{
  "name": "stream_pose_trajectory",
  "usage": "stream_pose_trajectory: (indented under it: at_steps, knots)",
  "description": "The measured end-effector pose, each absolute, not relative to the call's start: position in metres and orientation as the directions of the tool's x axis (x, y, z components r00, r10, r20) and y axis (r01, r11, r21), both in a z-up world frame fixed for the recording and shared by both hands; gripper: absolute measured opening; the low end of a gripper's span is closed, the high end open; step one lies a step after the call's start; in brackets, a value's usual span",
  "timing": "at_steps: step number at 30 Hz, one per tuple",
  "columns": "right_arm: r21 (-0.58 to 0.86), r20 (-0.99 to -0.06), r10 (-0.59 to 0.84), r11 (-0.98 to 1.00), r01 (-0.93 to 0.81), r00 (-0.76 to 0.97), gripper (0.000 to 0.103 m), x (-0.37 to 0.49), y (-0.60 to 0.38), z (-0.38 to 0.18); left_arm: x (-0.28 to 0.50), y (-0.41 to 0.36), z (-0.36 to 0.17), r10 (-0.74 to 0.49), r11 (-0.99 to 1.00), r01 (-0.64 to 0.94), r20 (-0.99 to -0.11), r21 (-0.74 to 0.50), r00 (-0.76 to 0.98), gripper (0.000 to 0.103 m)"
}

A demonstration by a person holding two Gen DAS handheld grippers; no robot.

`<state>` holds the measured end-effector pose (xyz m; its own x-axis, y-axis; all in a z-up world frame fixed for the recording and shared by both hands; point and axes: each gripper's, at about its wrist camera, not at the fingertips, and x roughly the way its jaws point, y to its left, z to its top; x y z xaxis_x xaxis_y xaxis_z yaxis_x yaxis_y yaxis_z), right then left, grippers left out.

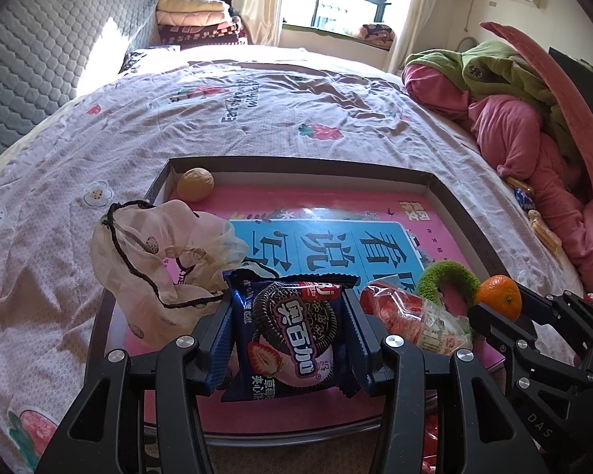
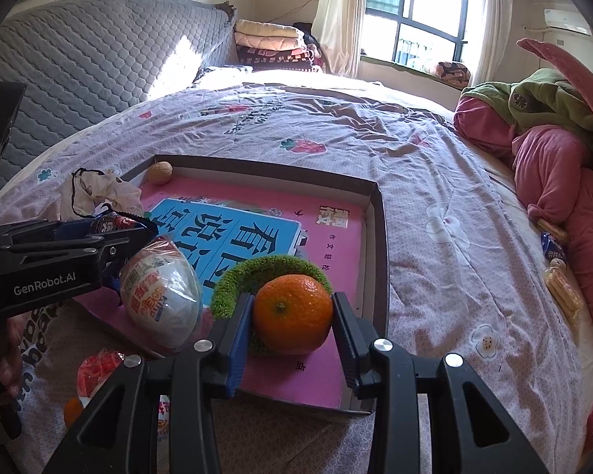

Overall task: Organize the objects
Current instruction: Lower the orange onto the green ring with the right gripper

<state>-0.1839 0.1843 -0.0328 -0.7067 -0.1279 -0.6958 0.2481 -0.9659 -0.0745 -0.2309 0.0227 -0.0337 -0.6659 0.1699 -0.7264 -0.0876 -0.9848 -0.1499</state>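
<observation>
Over the near end of the shallow box point(image 1: 470, 213) on the bed point(image 1: 257, 118), we hold two things at once: our left gripper point(image 1: 290, 339) is clamped on a sandwich-cookie packet point(image 1: 292, 335), its pads pressed against both side edges, and our right gripper point(image 2: 292, 318) is closed on a mandarin orange point(image 2: 292, 314), which sits snug between the two fingers. Both items hang just above the pink picture book point(image 2: 316, 237) that lines the box floor. Inside the box, a walnut point(image 1: 195, 183) rests in the far left corner, a sheer drawstring pouch point(image 1: 154, 252) droops over the left wall, a plastic-wrapped snack point(image 2: 162, 296) lies at the near edge between our two grippers, and a green knitted ring point(image 2: 272, 266) lies just beyond the orange, partly under it. Outside the box, to its right, a few wrapped biscuits point(image 2: 559, 280) lie near the pink quilt point(image 2: 553, 181). We judge the step in hand to be placing: both loads are carried over the box and not yet released. The next move calls for lowering each onto a bare patch of the book, the orange clear of the ring so it does not roll, the packet laid flat beside the pouch, then opening the jaws and lifting straight out.
</observation>
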Motion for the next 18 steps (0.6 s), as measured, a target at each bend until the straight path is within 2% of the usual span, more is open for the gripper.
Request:
stream_pose_trajectory:
  at_steps: [18]
  knots:
    - [-0.077, -0.705, -0.113, -0.969, 0.235, -0.700, 0.040, -0.1871, 0.1860, -0.0354, -0.2240, 0.0238, -0.0360, 0.167, -0.986, -0.089, -0.733, -0.144, -0.659, 0.052]
